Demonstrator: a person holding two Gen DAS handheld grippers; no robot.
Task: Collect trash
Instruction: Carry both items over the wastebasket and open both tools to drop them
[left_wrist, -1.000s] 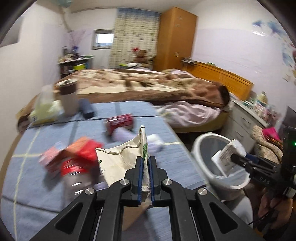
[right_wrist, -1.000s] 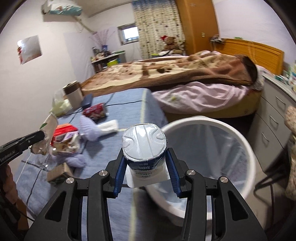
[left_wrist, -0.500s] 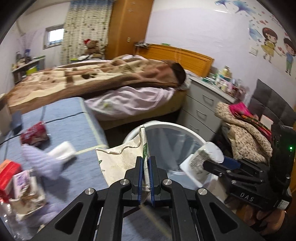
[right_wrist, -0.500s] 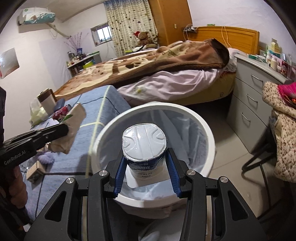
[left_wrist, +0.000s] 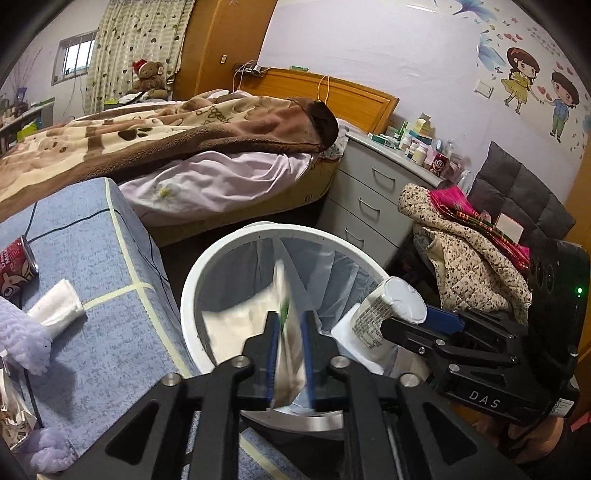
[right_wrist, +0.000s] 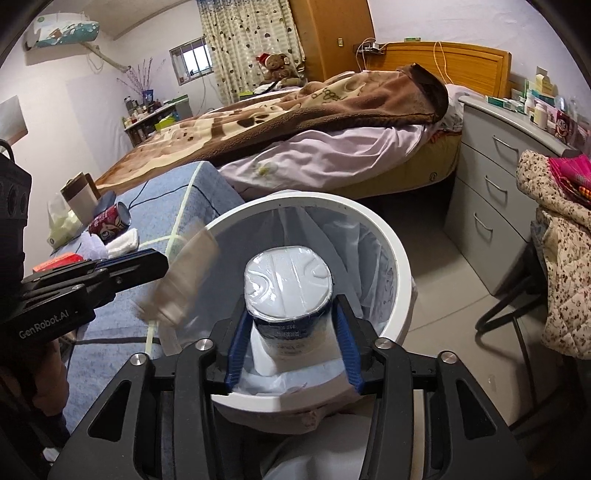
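Observation:
A white trash bin (left_wrist: 221, 254) with a clear liner stands on the floor beside the blue table; it also shows in the right wrist view (right_wrist: 399, 258). My left gripper (left_wrist: 290, 325) is over the bin with its jaws parted; the cream paper bag (left_wrist: 255, 317) between them is blurred and slipping down, also seen blurred in the right wrist view (right_wrist: 184, 280). My right gripper (right_wrist: 291, 325) is shut on a white yogurt cup (right_wrist: 288, 291) with a foil lid, held over the bin's near rim; the cup also shows in the left wrist view (left_wrist: 388, 310).
The blue table (left_wrist: 92, 258) holds a red can (left_wrist: 14, 258), a white tissue (left_wrist: 55, 306) and purple fluffy cloth (left_wrist: 22, 339). A bed (left_wrist: 166, 147), grey drawers (left_wrist: 373, 199) and a chair piled with clothes (left_wrist: 469, 243) surround the bin.
Both grippers moved from the table side to over the bin. My left gripper's jaws have opened and the paper bag is dropping. The right still holds the cup.

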